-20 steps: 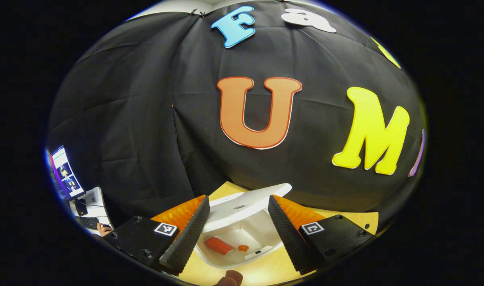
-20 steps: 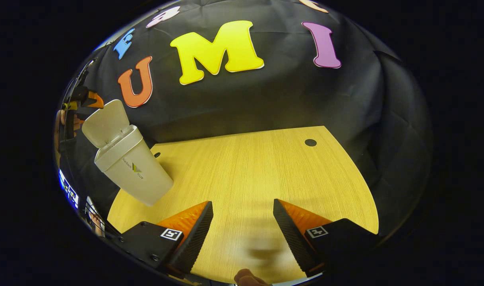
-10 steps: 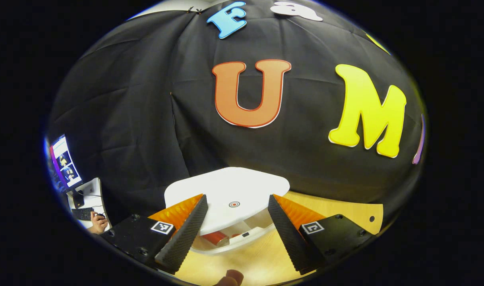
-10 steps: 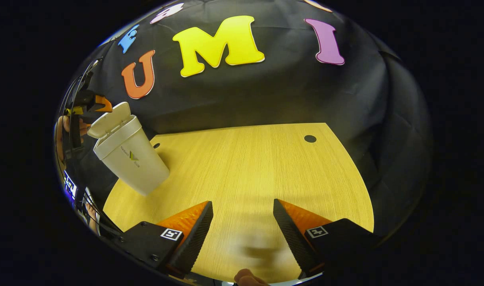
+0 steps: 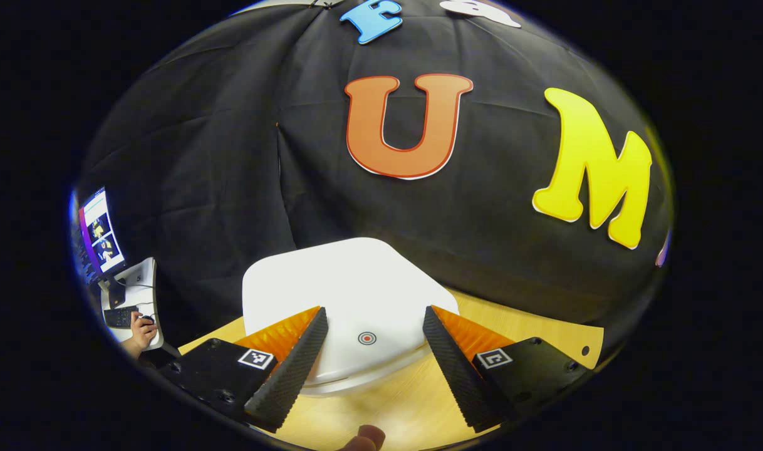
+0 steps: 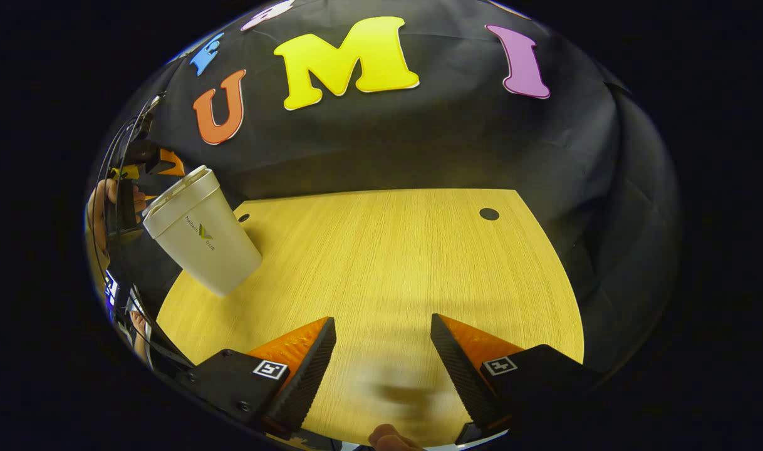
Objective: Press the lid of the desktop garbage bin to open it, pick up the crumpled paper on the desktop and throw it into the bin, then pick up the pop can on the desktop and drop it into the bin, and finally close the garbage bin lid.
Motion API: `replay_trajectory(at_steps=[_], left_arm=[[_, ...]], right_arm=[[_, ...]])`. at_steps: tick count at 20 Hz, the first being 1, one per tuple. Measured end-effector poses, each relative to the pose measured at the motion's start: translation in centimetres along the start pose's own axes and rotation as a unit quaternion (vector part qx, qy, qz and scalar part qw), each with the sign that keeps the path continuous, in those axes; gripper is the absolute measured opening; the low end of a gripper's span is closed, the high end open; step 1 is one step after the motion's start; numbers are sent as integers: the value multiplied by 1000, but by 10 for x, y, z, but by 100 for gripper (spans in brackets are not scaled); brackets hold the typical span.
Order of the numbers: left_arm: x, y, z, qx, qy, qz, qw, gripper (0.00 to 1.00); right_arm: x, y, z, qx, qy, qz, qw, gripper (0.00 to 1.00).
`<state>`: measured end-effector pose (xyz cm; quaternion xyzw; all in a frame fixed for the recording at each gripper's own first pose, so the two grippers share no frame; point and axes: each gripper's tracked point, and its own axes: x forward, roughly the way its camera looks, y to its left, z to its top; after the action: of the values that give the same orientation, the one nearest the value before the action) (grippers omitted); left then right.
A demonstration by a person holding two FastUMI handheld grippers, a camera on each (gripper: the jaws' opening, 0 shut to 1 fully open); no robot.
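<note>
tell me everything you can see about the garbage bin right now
The garbage bin is an off-white, smooth, plastic-looking container, tapering toward its base, with a small logo on one side. It stands on the wooden desktop near its far left corner. Its flat, rounded-corner lid is down, with a small red target mark near the front. The left gripper, jaws open, sits just above the lid.
</note>
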<state>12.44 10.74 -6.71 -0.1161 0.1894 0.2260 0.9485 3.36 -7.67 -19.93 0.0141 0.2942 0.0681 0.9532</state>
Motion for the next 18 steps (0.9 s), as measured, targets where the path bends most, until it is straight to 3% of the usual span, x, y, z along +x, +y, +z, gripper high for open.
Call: replay_trajectory(at_steps=[4,5,8,9,12,13,17,18], left_arm=[[9,0,-8,-6,12,6,1000,100],[10,1,-8,-2,13,10,1000,100],[13,1,-9,10,13,26,1000,100],[15,0,-10,15,14,32,999,100],[15,0,-13,2,14,45,999,100],[16,1,-13,-1,15,50,999,100],[18,0,-19,-15,7,74,997,100],[19,2,-22,-22,6,79,997,100]], right_arm=[[3,6,1,-2,4,-1,1000,93],[3,8,1,-5,6,-1,1000,97],[4,13,-2,-11,13,0,1000,93],[6,16,-2,-12,16,2,1000,97],[9,20,-2,-17,20,6,1000,93],[10,20,-2,-18,21,6,1000,97],[18,17,-9,-3,37,13,999,93],[20,17,-9,0,38,16,999,97]])
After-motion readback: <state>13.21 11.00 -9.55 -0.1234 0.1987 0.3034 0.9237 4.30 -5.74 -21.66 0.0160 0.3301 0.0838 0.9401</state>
